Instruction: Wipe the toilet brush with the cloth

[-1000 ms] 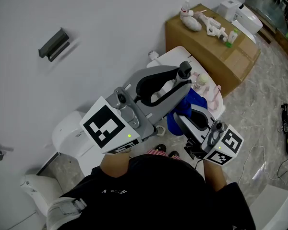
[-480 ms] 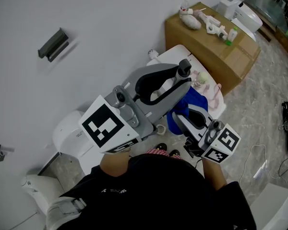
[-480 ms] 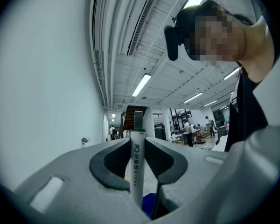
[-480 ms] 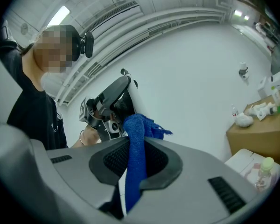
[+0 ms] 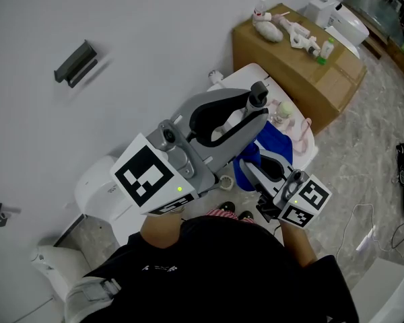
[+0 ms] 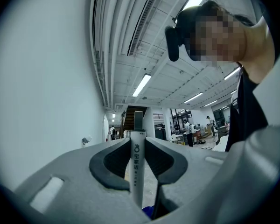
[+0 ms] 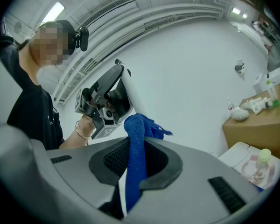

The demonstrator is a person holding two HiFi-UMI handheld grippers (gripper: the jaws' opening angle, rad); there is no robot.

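Looks like the wiping step. L gripper (image 6: 137, 146) is clamped on the toilet brush (image 6: 137, 164) by its white handle, held up in front of the person. R gripper (image 7: 137, 155) pinches the blue cloth (image 7: 135, 129), bunched top right by the handle; contact unclear. Next, I'd say: press cloth to handle & stroke along it w/o slipping.

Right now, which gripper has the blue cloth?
The right gripper: the blue cloth is pinched between its jaws. The left gripper instead clamps the white toilet brush handle.
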